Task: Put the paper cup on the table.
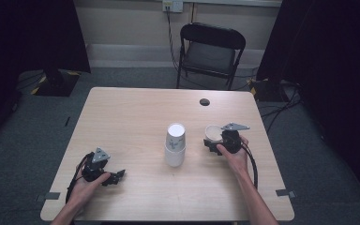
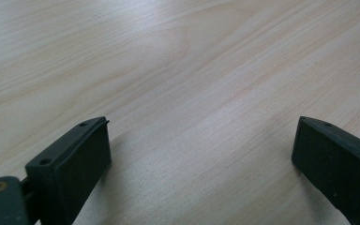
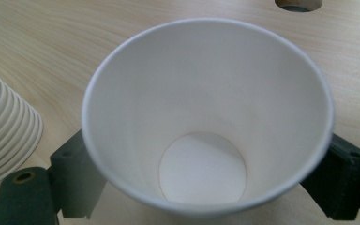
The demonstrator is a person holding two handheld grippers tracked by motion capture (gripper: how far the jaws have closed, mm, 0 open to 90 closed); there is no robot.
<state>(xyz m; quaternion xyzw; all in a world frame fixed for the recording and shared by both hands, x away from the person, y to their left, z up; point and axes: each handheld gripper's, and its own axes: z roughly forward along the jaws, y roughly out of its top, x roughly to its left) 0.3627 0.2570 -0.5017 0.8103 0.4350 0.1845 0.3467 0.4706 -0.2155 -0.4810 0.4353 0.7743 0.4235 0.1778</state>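
A single white paper cup (image 3: 206, 112) stands upright and open-topped on the wooden table (image 1: 131, 122), right of centre (image 1: 212, 131). My right gripper (image 1: 212, 141) has one black jaw on each side of it, and the cup's rim stays round and unsqueezed. In the right gripper view (image 3: 206, 187) the rim hides where the pads meet the cup wall. A stack of upside-down white paper cups (image 1: 175, 145) stands just left of it, its ribbed rims at the picture's edge (image 3: 4, 136). My left gripper (image 1: 116, 176) rests low at the front left, jaws wide open over bare wood (image 2: 201, 140).
A round cable hole (image 1: 205, 101) sits in the table behind the single cup. A black folding chair (image 1: 211, 49) stands beyond the far edge. Cables trail on the floor at the right. Bare tabletop lies between the left gripper and the stack.
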